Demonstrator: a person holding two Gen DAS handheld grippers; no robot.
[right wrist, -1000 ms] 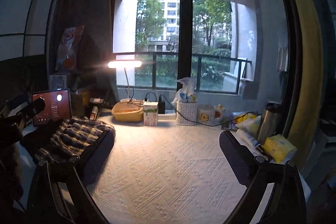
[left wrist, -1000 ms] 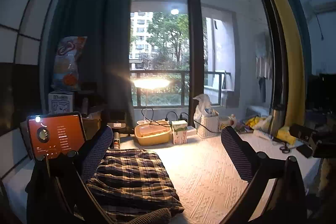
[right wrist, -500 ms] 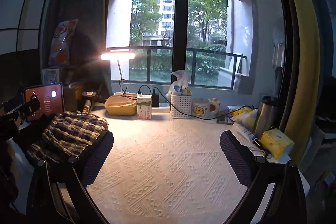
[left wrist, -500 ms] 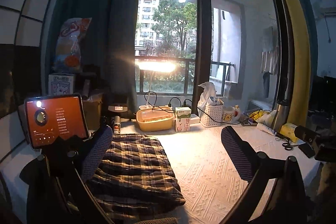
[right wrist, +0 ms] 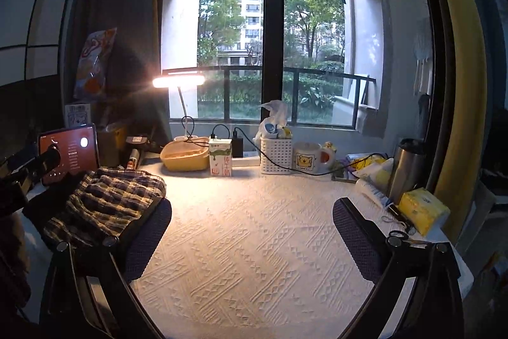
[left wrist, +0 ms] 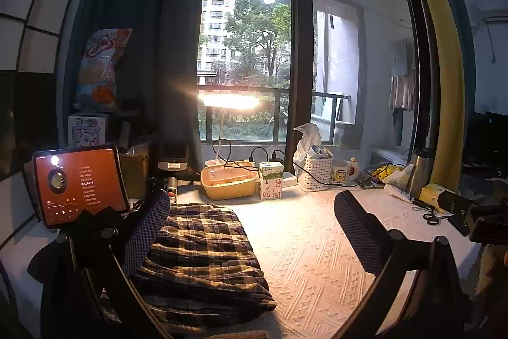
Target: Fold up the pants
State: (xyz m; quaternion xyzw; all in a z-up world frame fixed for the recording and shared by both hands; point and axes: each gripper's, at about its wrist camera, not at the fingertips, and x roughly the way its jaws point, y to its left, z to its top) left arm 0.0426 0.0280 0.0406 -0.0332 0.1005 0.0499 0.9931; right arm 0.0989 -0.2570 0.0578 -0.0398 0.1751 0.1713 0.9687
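Observation:
The plaid pants point(left wrist: 203, 256) lie folded in a compact bundle on the left part of the white textured table point(left wrist: 317, 259); they also show in the right wrist view point(right wrist: 104, 202). My left gripper point(left wrist: 250, 227) is open and empty, held above the table, with its left finger beside the bundle's left edge. My right gripper point(right wrist: 252, 239) is open and empty over the bare middle of the table point(right wrist: 254, 243), to the right of the pants. The right gripper's body shows at the right edge of the left wrist view point(left wrist: 476, 212).
A lit tablet point(left wrist: 79, 183) stands at the left behind the pants. Along the window stand a desk lamp point(left wrist: 228, 100), yellow container point(left wrist: 228, 181), milk carton point(left wrist: 270, 185), white basket point(left wrist: 314, 173), mug point(left wrist: 341, 175). Steel flask point(right wrist: 406, 167), tissue pack point(right wrist: 422, 210) and scissors point(right wrist: 401, 235) sit right.
Both grippers have risen and pulled back a little from the table; the views show more of the window and table. The pants stay folded in place.

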